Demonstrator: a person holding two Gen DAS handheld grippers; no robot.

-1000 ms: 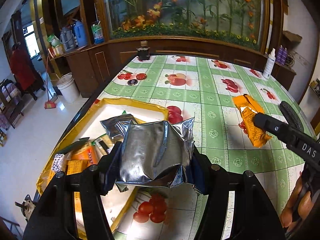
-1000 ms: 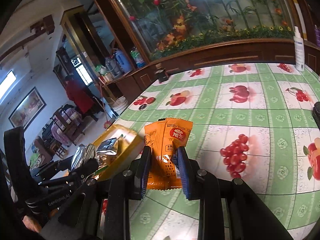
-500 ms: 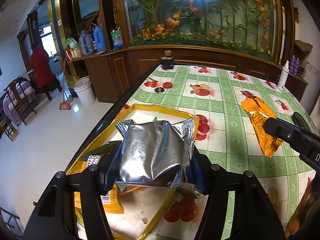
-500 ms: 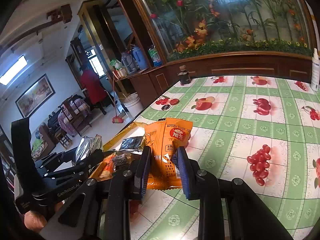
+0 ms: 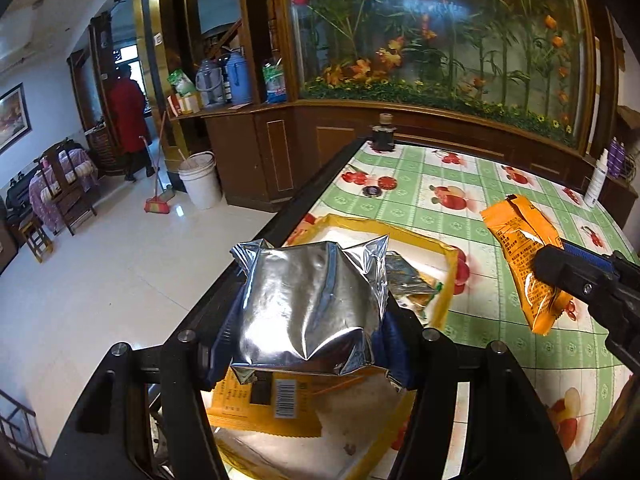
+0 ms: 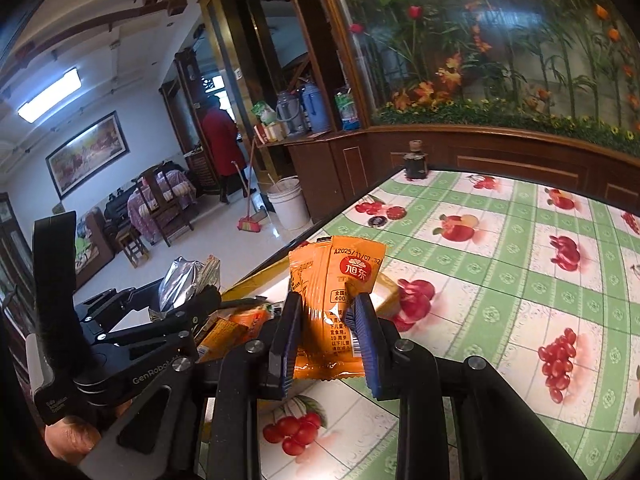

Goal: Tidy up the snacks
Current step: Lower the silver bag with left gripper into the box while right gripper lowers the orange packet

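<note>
My left gripper [image 5: 312, 320] is shut on a silver foil snack bag [image 5: 312, 304] and holds it above the yellow tray [image 5: 448, 280] at the table's left edge. The tray holds several snack packets, among them an orange one [image 5: 264, 404] with a barcode. My right gripper [image 6: 328, 320] is shut on an orange snack packet [image 6: 336, 280], held upright in the air to the right of the tray; the packet also shows in the left wrist view [image 5: 524, 256]. The left gripper and silver bag show in the right wrist view [image 6: 180, 284].
The table [image 5: 480, 184] has a green checked cloth with fruit prints. A dark bottle [image 5: 384, 136] stands at its far corner and a white bottle [image 5: 598, 184] at the far right. Left of the table is open floor with a white bucket [image 5: 200, 184].
Both grippers have swung left with their packets. The left gripper with the silver bag has risen over the tray, and the right one with the orange packet has come closer to the tray.
</note>
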